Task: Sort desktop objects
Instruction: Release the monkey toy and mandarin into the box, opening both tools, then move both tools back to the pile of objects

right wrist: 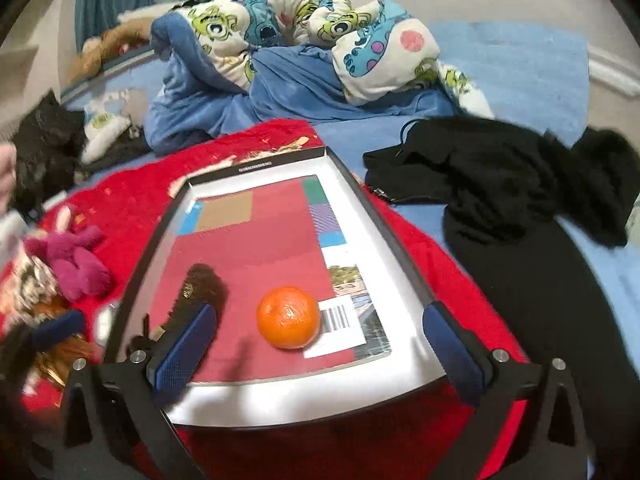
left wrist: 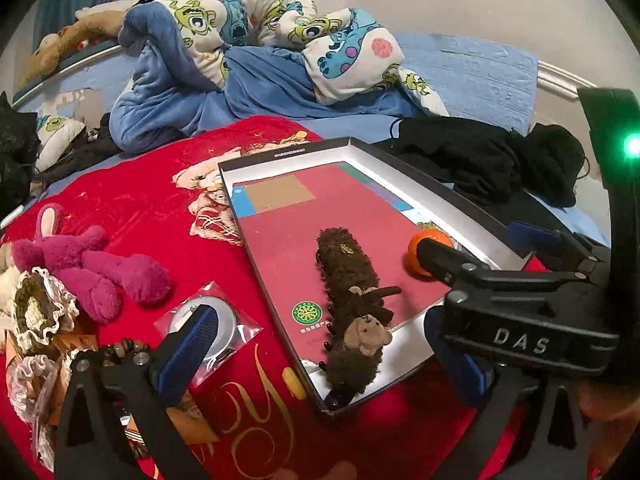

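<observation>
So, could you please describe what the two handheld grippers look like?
Both are black frames with silver bolts and dark blue textured pads. The left gripper shows one pad clearly; the right gripper shows both. Seen from the left, the right one bears white letters DAS and a green light.

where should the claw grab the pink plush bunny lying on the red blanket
Probably across one of the two thick legs of the pink plush bunny, coming from above. It lies flat on the red blanket with the legs splayed apart toward the box, so each leg offers a soft, narrow roll with bare cloth either side.
</observation>
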### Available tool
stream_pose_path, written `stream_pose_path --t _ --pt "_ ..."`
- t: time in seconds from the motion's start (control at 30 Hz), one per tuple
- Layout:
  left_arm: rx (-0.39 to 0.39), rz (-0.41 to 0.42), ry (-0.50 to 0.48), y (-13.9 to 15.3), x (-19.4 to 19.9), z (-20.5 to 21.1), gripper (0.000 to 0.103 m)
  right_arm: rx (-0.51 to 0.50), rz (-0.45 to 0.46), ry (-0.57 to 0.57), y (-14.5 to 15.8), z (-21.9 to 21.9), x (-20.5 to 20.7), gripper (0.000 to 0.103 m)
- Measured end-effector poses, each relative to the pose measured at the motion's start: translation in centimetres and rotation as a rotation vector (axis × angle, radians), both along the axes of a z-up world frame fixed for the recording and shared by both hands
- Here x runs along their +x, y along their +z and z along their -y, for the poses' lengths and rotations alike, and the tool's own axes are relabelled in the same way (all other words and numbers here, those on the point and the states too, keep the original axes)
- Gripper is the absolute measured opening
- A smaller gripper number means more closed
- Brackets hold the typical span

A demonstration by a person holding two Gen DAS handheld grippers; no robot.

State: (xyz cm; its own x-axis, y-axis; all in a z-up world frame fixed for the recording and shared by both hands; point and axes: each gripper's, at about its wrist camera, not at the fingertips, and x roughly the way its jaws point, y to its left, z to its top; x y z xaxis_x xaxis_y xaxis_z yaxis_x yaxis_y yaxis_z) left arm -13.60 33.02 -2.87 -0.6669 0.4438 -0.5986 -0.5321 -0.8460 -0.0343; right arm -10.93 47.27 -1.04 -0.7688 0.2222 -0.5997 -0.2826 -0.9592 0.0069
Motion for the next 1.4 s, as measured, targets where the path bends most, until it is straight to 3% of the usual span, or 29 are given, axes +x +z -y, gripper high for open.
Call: stream_pose_path --t 0.7,0.93,1.07,1.4 --pt "0.027 -0.027 0.057 1.6 -0.4 2.5 0.103 -0.079 -0.057 -0.014 1.2 0.0 0.5 0.103" --pt "0.052 -0.041 0.118 3.2 0.0 5.3 0.103 -0.087 -0.103 0.032 2.6 2.9 0.1 0.103" --pt "0.028 -0.066 0.160 4.1 0.3 7.3 0.103 -0.046 -0.120 0.053 3.1 5.4 -0.5 0.103" --pt "-0.004 -0.110 0.266 6.3 1.2 14.1 0.103 -0.146 -0.170 0.155 4.1 10.5 -1.0 0.103"
